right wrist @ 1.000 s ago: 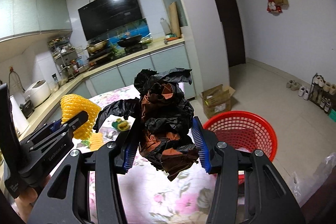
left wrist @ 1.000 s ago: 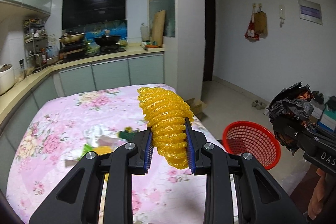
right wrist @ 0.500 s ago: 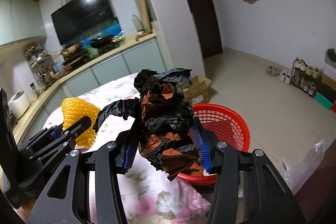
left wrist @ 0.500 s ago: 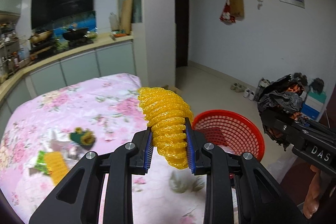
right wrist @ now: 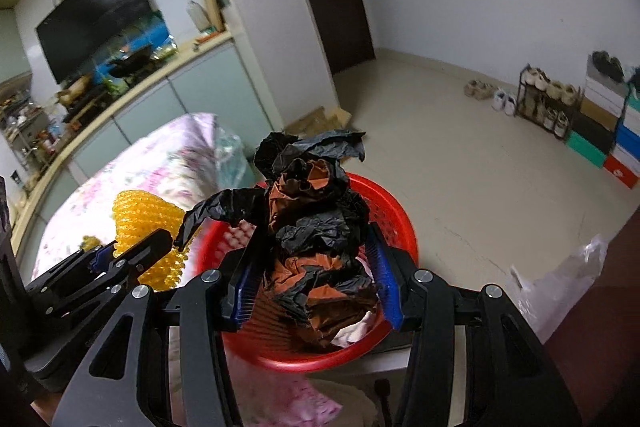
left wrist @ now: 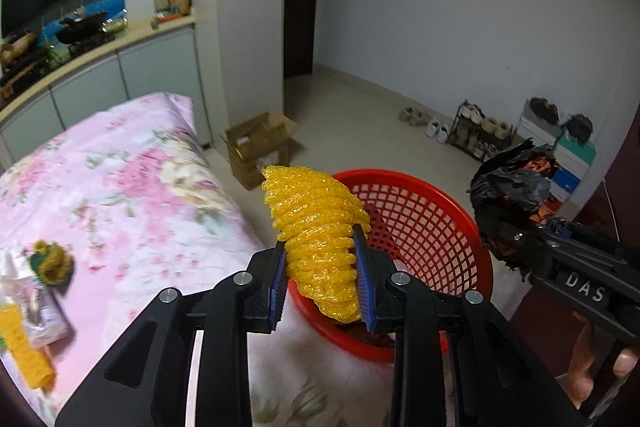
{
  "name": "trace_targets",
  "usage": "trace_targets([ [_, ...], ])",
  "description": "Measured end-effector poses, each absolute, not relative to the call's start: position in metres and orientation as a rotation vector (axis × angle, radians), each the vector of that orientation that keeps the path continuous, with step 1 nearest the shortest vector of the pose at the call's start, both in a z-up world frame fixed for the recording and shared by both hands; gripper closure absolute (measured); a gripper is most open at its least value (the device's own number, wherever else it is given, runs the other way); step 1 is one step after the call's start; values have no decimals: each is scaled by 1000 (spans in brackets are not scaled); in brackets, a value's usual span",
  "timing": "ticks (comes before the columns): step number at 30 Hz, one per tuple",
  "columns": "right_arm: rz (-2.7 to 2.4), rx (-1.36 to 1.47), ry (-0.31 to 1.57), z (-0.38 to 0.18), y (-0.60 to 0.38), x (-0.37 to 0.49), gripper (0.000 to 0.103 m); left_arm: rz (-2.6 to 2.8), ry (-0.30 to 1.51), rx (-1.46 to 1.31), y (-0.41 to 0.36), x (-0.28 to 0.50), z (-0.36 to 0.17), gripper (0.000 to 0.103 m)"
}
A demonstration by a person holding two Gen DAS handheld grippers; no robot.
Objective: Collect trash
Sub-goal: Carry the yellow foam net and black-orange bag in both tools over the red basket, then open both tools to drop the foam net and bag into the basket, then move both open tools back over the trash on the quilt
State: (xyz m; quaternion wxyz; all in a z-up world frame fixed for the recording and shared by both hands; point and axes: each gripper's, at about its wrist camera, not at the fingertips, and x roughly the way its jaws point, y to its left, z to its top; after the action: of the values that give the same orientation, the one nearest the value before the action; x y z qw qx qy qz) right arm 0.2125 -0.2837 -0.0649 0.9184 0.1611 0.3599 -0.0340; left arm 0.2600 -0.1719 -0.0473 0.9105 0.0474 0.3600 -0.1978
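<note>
Fingers (left wrist: 280,277) pinch yellow foam net (left wrist: 318,239) between them, above red basket (left wrist: 424,215).

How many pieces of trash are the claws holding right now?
2. The left claw pinches a yellow foam net, and the right claw grips a crumpled black bag. Both hang above the red basket.

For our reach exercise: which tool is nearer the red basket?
Right. The right tool, gripping black wrapping, hangs over the basket; the left tool, gripping yellow netting, is at its near rim.
</note>
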Motion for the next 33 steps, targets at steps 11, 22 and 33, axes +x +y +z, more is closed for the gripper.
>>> trace_targets([
  [11, -56, 419, 804, -90, -300, 227, 37, -436, 831, 72, -177, 279, -72, 36],
  [22, -81, 404, 744, -71, -300, 216, 37, -351, 774, 27, -146, 271, -51, 27],
  [33, 10, 296, 627, -34, -254, 193, 37, -237, 706, 11, -100, 234, -25, 27],
])
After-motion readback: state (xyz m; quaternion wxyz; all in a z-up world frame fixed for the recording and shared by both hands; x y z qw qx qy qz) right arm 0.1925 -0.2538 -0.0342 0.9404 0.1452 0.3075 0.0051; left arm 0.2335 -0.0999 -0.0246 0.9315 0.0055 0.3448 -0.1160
